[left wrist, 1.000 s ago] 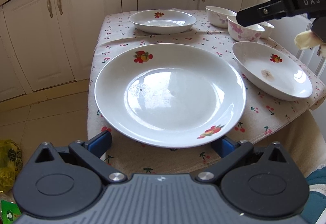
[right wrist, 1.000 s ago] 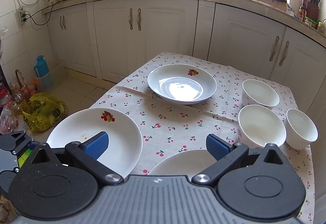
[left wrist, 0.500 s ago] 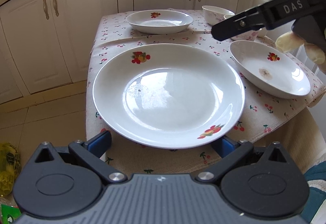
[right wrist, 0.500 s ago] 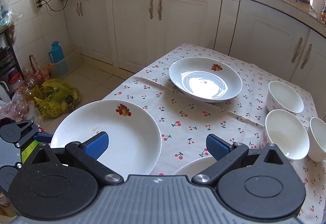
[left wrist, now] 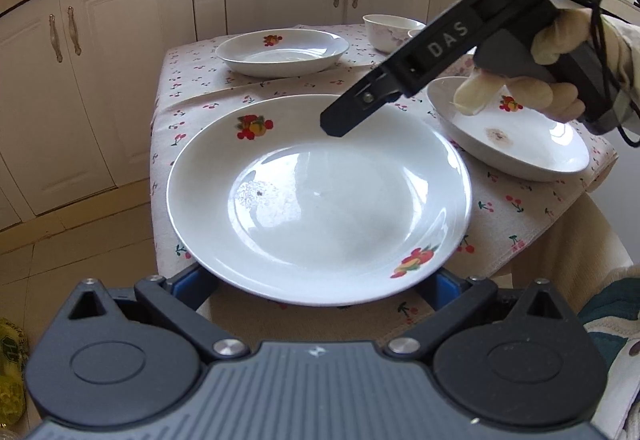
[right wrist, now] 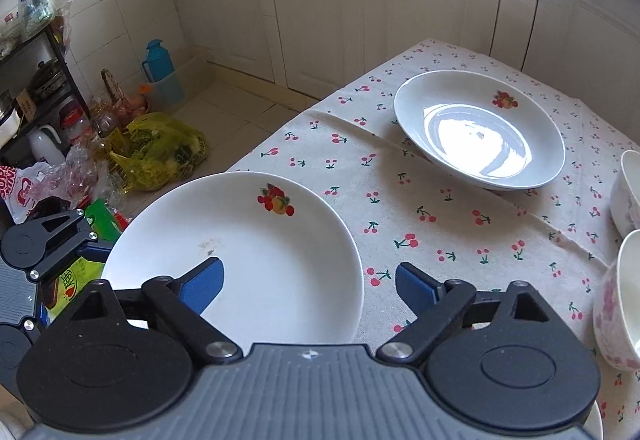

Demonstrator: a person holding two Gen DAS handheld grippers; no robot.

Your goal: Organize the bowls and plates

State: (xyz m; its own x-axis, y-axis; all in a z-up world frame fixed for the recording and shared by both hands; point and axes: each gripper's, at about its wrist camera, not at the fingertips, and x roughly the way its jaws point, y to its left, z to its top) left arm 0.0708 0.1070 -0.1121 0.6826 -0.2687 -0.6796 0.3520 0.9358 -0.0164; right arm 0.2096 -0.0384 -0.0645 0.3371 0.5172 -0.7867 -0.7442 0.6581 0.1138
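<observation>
Bright daylight fills the kitchen, soft and even. It throws white glare patches on the near plate (left wrist: 320, 196) and the far plate (right wrist: 480, 130). Shadows under the dishes on the tablecloth (right wrist: 440, 224) stay faint. Both views are sharp, though cabinet lines (right wrist: 360, 0) bow and corners darken.

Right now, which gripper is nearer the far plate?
Right. The right gripper, jaws closing astride the large plate's far rim, faces the far plate; the left gripper flanks the near rim.
</observation>
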